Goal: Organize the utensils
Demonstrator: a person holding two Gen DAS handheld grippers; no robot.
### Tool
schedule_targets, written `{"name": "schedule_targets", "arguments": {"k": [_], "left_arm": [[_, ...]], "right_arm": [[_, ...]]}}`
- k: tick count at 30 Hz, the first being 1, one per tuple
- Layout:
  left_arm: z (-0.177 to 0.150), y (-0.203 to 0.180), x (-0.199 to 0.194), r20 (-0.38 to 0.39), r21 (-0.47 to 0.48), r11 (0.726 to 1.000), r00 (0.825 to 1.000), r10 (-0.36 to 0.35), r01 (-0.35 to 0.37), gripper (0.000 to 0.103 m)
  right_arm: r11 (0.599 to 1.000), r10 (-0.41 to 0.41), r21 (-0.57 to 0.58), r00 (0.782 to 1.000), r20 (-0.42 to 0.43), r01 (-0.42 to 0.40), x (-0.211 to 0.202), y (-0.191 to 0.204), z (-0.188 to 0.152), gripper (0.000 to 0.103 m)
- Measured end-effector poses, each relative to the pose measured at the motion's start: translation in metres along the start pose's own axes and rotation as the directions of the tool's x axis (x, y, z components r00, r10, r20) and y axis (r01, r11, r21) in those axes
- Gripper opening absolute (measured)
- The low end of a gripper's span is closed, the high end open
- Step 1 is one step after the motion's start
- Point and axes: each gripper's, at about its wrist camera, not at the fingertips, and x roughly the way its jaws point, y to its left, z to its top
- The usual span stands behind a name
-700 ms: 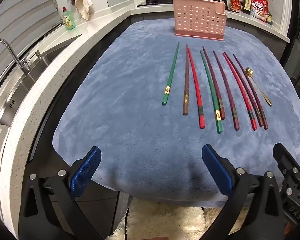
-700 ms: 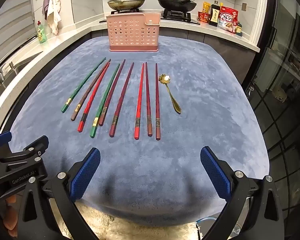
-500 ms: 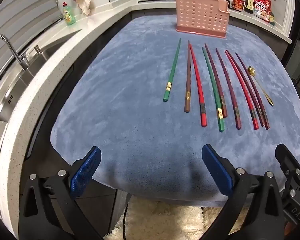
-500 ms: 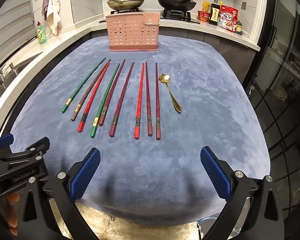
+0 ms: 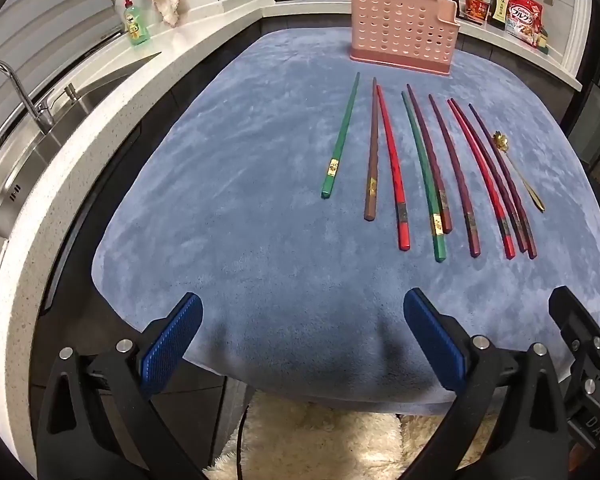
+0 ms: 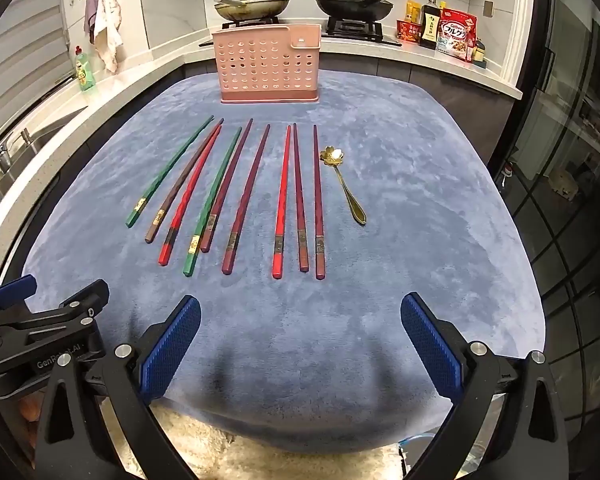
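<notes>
Several chopsticks, green, brown, red and dark purple, lie side by side on the blue mat. A gold spoon lies at their right. A pink perforated utensil holder stands upright at the mat's far edge. My left gripper is open and empty above the mat's near edge. My right gripper is open and empty too, near the front edge.
A sink with a tap and a green soap bottle are on the white counter at left. Two pans sit on the stove behind the holder. Food packets stand at the back right. A glass door is at right.
The left gripper has moved slightly forward and tilted, so the chopsticks sit a little lower in its view. The right gripper has barely moved. Both stay open.
</notes>
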Motion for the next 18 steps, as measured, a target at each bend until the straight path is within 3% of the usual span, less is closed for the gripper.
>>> {"name": "schedule_targets", "arguments": {"k": [7, 18], "left_arm": [[0.0037, -0.0026, -0.0006, 0.004, 0.010, 0.999, 1.000, 0.030, -0.030, 0.096], [0.0040, -0.0029, -0.0005, 0.020, 0.016, 1.000, 1.000, 0.018, -0.019, 0.096]], "right_arm": [[1.000, 0.006, 0.010, 1.000, 0.002, -0.006, -0.0011, -0.0011, -0.0010, 0.096], [1.000, 0.005, 0.011, 1.000, 0.001, -0.005, -0.0006, -0.0010, -0.0006, 0.096]]}}
